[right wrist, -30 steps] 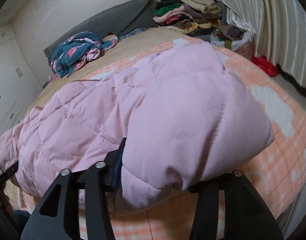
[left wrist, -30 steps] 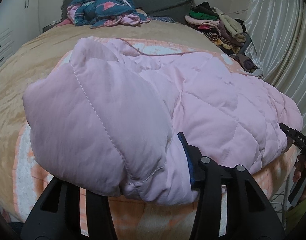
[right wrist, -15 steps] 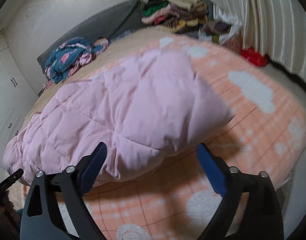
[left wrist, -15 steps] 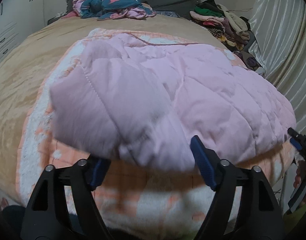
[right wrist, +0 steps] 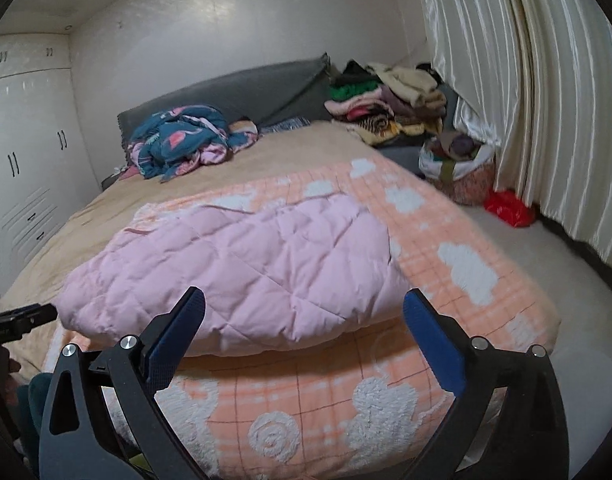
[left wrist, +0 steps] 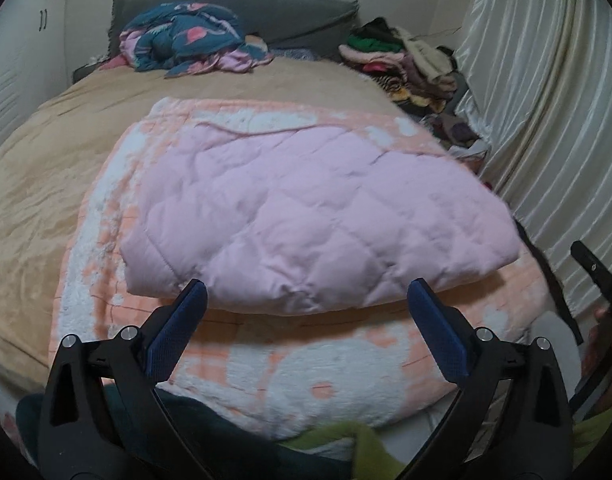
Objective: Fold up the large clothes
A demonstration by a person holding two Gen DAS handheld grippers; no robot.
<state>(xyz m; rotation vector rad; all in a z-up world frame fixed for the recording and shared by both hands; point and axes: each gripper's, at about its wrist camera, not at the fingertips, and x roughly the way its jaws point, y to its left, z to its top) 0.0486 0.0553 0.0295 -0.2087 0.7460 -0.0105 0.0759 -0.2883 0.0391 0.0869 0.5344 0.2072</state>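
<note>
The quilted jacket [left wrist: 306,216] lies on the blanket [left wrist: 314,364], clothes pile [left wrist: 402,60] behind.

Orange blanket [right wrist: 446,248], clothes pile [right wrist: 386,108], curtain [right wrist: 526,100]

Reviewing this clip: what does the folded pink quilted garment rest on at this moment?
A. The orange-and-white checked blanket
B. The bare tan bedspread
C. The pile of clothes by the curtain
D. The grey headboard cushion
A: the pink quilted garment lies on the orange-and-white checked blanket, whose cloud pattern shows around its near and right edges, while the tan bedspread lies beyond it.
</note>
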